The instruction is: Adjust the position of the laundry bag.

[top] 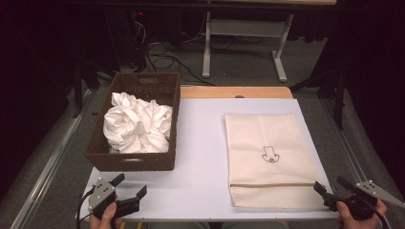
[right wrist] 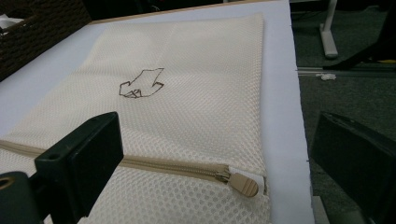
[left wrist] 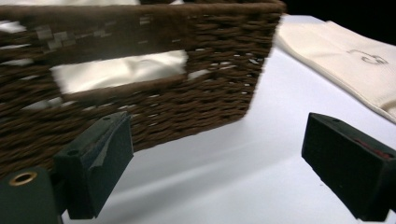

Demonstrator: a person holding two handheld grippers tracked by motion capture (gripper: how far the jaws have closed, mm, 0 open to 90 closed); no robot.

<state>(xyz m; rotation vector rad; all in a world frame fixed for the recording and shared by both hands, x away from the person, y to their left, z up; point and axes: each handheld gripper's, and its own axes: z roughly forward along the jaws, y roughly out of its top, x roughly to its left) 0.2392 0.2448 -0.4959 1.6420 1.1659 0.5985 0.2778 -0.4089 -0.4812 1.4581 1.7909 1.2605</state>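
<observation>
Two grippers wait at the near edge of a white table [top: 200,143], and the work looks to be loading white laundry into a mesh bag. Largest is the cream mesh laundry bag [top: 270,157], lying flat on the right half of the table with a small dark drawing on it and its zipper running across the near end. Left of it, well apart, stands a brown wicker basket [top: 136,162] holding a bundled white cloth [top: 137,125]. The left gripper [top: 130,187] sits just in front of the basket, fingers [left wrist: 95,168] spread wide and empty. The right gripper [top: 329,188] hovers at the bag's near right corner, fingers [right wrist: 79,163] likewise apart and holding nothing. Smallest is the tan zipper pull [right wrist: 243,184], lying at the right end of the closed zipper, just ahead of the right gripper. To open the bag well, I would pinch that pull squarely and draw it along the zipper, while the left gripper pins the fabric so the bag does not slide.
</observation>
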